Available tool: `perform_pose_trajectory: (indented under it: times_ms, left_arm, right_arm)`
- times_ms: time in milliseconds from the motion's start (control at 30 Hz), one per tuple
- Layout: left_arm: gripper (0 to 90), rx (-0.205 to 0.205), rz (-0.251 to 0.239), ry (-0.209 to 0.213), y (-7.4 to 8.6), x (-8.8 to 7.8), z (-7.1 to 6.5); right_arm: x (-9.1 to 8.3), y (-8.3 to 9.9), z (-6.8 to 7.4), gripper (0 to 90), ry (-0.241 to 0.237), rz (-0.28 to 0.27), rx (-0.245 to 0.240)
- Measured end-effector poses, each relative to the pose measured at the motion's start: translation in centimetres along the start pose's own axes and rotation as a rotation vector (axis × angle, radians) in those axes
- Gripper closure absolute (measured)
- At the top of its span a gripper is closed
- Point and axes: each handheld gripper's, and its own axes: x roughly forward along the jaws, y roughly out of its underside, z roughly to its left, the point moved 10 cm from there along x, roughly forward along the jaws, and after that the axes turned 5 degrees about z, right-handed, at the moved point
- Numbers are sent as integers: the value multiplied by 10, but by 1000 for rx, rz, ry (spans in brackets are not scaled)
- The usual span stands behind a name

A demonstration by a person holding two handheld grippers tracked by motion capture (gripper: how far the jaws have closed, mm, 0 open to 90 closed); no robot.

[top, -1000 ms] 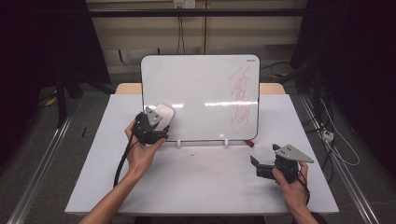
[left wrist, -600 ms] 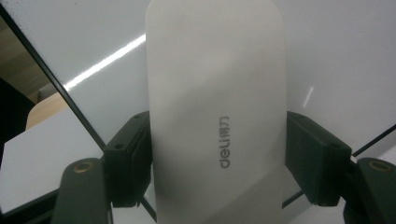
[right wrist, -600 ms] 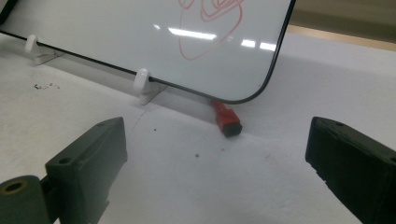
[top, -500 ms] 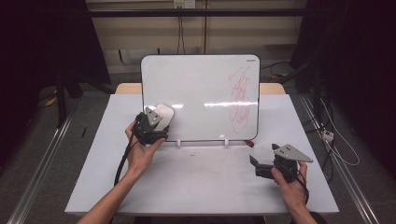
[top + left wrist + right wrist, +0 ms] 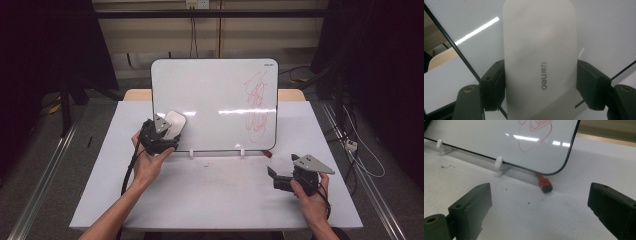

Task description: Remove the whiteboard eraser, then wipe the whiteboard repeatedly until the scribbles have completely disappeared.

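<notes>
eraser gripped, red scribble not yet wiped
left gripper (image 5: 161,134) jaws clamp the eraser (image 5: 540,60) at the whiteboard's (image 5: 215,90) lower left; red scribble (image 5: 256,106) stays at right; right gripper (image 5: 280,179) jaws wide, lower right, on the bench (image 5: 225,200)

Red marker (image 5: 544,183) under whiteboard (image 5: 486,137) corner

Overhead light falls brightly on the white surface (image 5: 215,200), while the room around it lies dark. A glare streak crosses the whiteboard (image 5: 215,100). The left gripper view's close eraser (image 5: 540,50) is soft and slightly blurred.
</notes>
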Motion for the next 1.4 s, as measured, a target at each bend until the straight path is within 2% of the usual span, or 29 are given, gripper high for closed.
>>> perform_pose_trajectory:
  times_ms: [200, 233, 267, 300, 400, 567, 600, 733, 900, 1033, 1067, 1267, 1400]
  left_arm:
    - [308, -16, -3, 30, 0, -4, 1]
    - [309, -31, -18, 31, -1, -4, 0]
    - [309, -25, -9, 42, 0, -5, 0]
    - [309, -38, -28, 38, -2, -5, -1]
    - [310, -12, -31, 52, -4, -11, -4]
    - [310, -19, -53, 80, -8, -14, -12]
    - [309, -12, -54, 75, -8, -15, -11]
    - [310, -29, -89, 98, -12, -20, -12]
    - [309, -33, -117, 93, -15, -26, -9]
    - [309, -52, -157, 121, -22, -33, -10]
    - [309, -41, -158, 122, -22, -34, -10]
    - [309, -34, -186, 148, -29, -38, -16]
    - [309, -12, -199, 177, -35, -39, -30]
  right_arm:
    - [-2, 1, 0, 56, -2, 0, -3]
    - [-2, 1, 1, 55, -3, -2, -6]
    - [-2, 1, 1, 55, -4, -2, -7]
    - [-2, 1, 1, 55, -6, -2, -6]
    - [-3, 1, 0, 55, -4, -4, -5]
    - [-3, 0, 0, 55, -5, -4, -4]
    - [-2, 1, 1, 55, -6, -4, -5]
    - [-3, 0, 1, 55, -4, -4, -3]
    - [-3, 0, 1, 55, -8, -10, -2]
    - [-2, -2, 0, 54, -6, -11, 1]
    - [-1, -2, 0, 54, -5, -9, 0]
    - [1, 0, 0, 55, 1, 2, 4]
    - [1, 0, -1, 54, -3, -1, 11]
